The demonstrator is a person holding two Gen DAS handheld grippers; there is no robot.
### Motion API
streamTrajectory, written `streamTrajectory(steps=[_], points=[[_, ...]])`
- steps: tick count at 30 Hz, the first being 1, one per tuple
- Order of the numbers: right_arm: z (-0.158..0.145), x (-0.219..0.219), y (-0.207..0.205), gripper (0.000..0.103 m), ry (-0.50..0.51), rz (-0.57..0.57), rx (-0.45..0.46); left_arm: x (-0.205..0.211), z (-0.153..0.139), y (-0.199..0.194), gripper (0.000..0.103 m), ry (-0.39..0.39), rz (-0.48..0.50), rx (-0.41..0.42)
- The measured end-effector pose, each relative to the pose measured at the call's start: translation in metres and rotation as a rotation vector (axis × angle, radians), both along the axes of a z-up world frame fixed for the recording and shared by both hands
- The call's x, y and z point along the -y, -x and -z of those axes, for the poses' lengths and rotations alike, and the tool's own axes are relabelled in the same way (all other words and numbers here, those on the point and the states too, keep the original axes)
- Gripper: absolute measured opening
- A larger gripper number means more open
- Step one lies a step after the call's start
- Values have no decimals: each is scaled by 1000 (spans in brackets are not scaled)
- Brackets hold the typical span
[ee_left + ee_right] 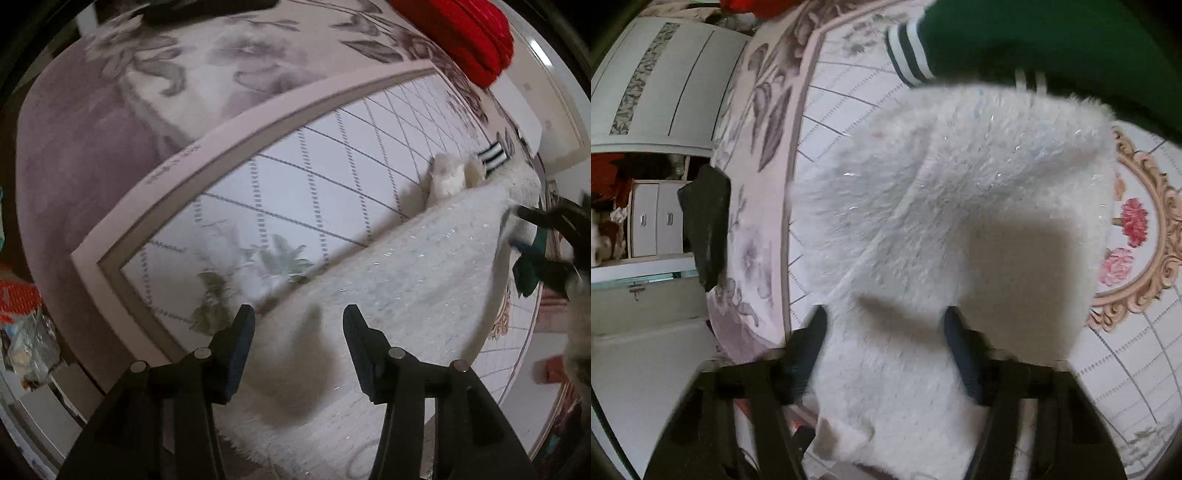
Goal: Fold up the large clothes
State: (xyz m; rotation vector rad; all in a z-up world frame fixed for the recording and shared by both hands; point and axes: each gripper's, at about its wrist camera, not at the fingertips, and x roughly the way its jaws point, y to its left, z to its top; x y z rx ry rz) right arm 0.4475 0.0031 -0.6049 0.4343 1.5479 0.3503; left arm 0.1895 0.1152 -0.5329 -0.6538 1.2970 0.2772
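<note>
White fluffy garment (406, 280): a fuzzy white piece with glinting threads, lying spread on the patterned rug; it is the landmark for all that follows.
Left gripper (299, 325): jaws stand apart, nothing between them, hovering over the near edge of the garment, whose pile shows in the gap.
Right gripper (884, 325): jaws stand apart as well, holding nothing, poised above the garment (942, 229), which fills the space between and beyond the fingers; a dark shadow falls on the fabric just ahead of them.
Right gripper seen from the left wrist (546, 243): at the far right edge of the garment, black with blue pads; whether it touches the fabric cannot be told.
Rug (295, 177): pale, with a diamond grid and a grey-pink border, under the garment on all sides.
Rug medallion (1145, 229): ornate frame with pink flowers, just right of the garment.
Green garment (1052, 44): dark green with a striped white cuff, beyond the garment's far edge, touching or overlapping it.
Red cushion (469, 33): well beyond the garment, at the rug's far border.
Dark cloth (707, 229): left of the garment, on the rug's border.
Drawer unit (653, 218): further left, off the rug.
</note>
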Motion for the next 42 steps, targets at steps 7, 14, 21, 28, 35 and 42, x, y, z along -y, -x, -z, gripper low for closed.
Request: streamTrajectory(steps=[7, 14, 21, 28, 35, 42], points=[[47, -59, -35, 41, 35, -158, 59, 29, 25, -27, 47, -88, 91, -48], [-14, 78, -4, 99, 26, 78, 155, 52, 13, -37, 48, -72, 117, -19], [106, 123, -6, 91, -113, 185, -106, 64, 30, -42, 48, -102, 104, -22], [74, 193, 86, 20, -182, 618, -44, 77, 23, -41, 49, -155, 185, -27], [57, 254, 227, 20, 86, 515, -299, 80, -2, -11, 80, -110, 215, -1], [6, 226, 227, 58, 186, 187, -259, 49, -13, 44, 84, 29, -57, 10]])
